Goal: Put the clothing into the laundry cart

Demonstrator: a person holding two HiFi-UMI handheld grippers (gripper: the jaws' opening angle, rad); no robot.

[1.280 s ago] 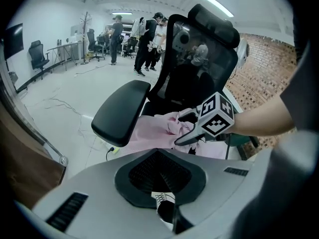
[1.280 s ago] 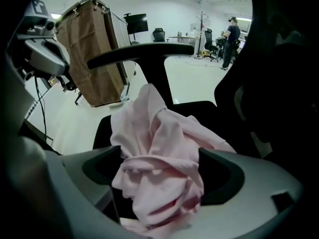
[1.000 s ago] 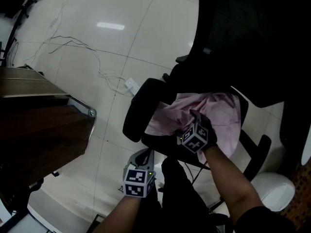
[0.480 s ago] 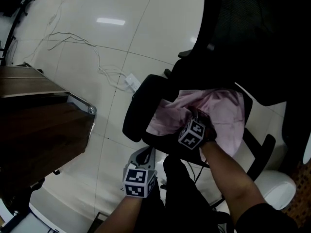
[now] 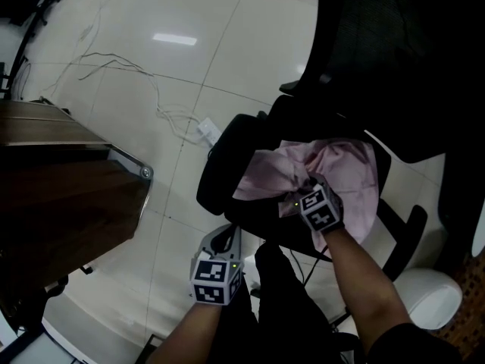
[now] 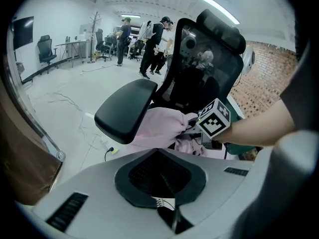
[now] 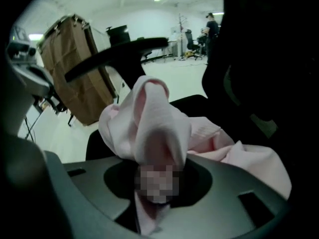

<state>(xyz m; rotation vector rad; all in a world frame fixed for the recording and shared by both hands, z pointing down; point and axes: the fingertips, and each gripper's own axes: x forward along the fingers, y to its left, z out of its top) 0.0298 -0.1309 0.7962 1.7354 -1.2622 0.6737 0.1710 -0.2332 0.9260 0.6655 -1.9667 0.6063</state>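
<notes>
Clothing [image 5: 345,174], a crumpled pale pink garment, lies on the seat of a black office chair [image 5: 379,67] at the centre right of the head view. Part of it spreads toward the chair's padded armrest [image 5: 223,165], which crosses the frame just left of the cloth.

The right gripper [image 5: 303,196] reaches in from the lower right and points steeply down onto the garment's near edge. Its jaws have just been closing, and in the right gripper view a bunched fold of the pink cloth [image 7: 159,128] is pinched between them and rises in a peak above them.

The left gripper [image 5: 226,237] hangs at the lower centre of the head view, beside the chair and clear of the cloth. In the left gripper view its jaws meet at a thin seam with nothing between them.

A brown laundry cart [image 5: 61,188] with a metal-cornered frame fills the left edge of the head view, well apart from the chair. A thin cable [image 5: 129,74] trails over the pale tiled floor at the upper left. In the left gripper view several people [image 6: 149,39] stand in the far background, upper centre.
</notes>
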